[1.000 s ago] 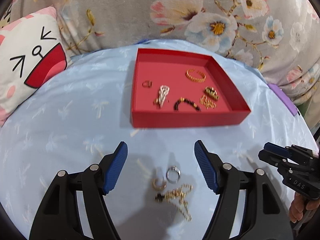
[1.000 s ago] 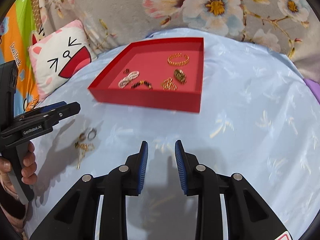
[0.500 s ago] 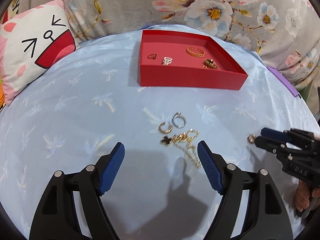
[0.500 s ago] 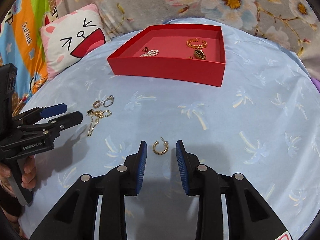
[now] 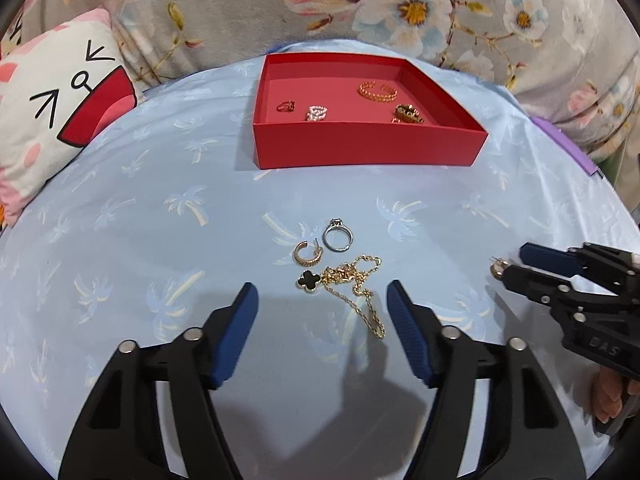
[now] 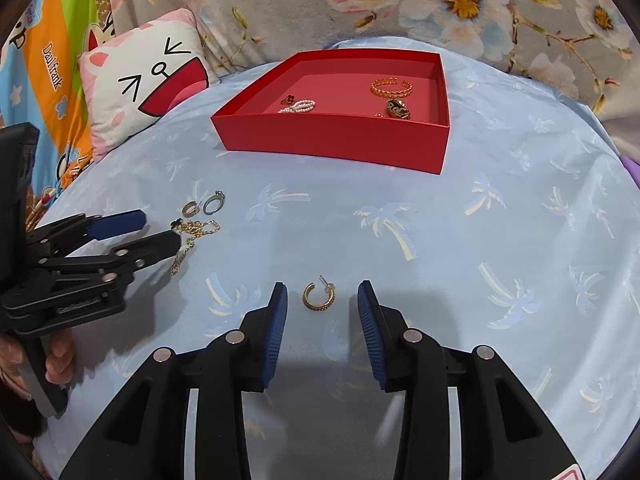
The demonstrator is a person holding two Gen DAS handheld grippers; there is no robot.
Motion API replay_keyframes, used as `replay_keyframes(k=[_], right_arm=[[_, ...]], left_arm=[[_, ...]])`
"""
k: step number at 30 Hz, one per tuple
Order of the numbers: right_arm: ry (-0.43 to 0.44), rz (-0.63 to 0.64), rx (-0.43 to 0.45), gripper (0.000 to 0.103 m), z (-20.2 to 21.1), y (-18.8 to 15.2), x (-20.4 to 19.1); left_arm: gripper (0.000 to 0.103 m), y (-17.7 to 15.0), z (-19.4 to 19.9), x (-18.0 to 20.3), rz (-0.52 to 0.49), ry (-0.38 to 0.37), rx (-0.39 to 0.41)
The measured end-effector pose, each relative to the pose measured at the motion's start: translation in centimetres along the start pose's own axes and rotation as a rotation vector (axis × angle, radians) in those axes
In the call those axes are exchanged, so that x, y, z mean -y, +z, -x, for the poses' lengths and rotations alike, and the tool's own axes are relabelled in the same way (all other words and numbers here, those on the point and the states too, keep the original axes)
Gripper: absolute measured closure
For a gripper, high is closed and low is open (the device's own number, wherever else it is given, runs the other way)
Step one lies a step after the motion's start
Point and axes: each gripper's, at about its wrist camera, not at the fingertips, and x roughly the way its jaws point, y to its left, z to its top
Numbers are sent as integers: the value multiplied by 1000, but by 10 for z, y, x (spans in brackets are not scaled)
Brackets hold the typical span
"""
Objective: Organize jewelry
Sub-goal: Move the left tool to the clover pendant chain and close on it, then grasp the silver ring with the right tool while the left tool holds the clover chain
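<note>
A red tray (image 5: 368, 148) (image 6: 332, 140) at the back of the blue cloth holds several jewelry pieces. On the cloth lie a gold hoop earring (image 5: 308, 253), a silver ring (image 5: 338, 235) and a gold chain with a black clover (image 5: 344, 280); my left gripper (image 5: 322, 312) is open just behind the chain. My right gripper (image 6: 322, 312) is open with a second gold hoop earring (image 6: 318, 297) lying between its fingertips, untouched. In the left wrist view this earring (image 5: 497, 269) peeks out beside the right gripper (image 5: 516, 262).
A cat-face pillow (image 5: 52, 120) (image 6: 148, 88) lies at the left. Floral fabric (image 5: 400, 8) rises behind the tray. A purple object (image 5: 564, 144) sits at the cloth's right edge. The left gripper (image 6: 156, 232) shows in the right wrist view beside the chain.
Both grippers have pulled back and lowered toward the cloth. The right jaws have opened wider around the hoop earring. The left gripper has come closer to the chain.
</note>
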Motion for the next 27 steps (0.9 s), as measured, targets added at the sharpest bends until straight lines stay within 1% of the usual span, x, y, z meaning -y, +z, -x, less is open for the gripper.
replay_keyframes(k=[1,4,8,9,10,11,12,13,14,15,23,27], right_arm=[[-1,-2,3,64,1,0,0],[-3,-9,9,63,2,0,2],[-1,-24,5,61,1,1,6],[-1,-26,4,61,1,1,6],[0,-28,3,61,1,0,7],[0,-28,2,61,1,0,7],[-1,-27,3,61,1,1,7],[-1,-25,2,61,0,1,7],[-2,-24,2,61,0,1,6],[-3,-23,1,61,0,1,6],[14,-18,19,61,3,2,3],[36,36,42,61,7,12,-14]], left_arm=[[47,2,-3,0,0,-4,-10],[48,8,-14,-4,26,-19,-43],[49,12,-20,2,-3,11,-50],[52,12,-20,5,-14,17,-51],[59,13,-21,6,-21,26,-51],[64,13,-21,7,-25,27,-49],[74,13,-21,8,-28,28,-46],[82,14,-21,7,-27,30,-45],[87,14,-21,7,-24,26,-43],[90,13,-20,6,-20,21,-42],[90,4,-4,-6,19,-36,-31],[90,1,12,-21,60,-43,4]])
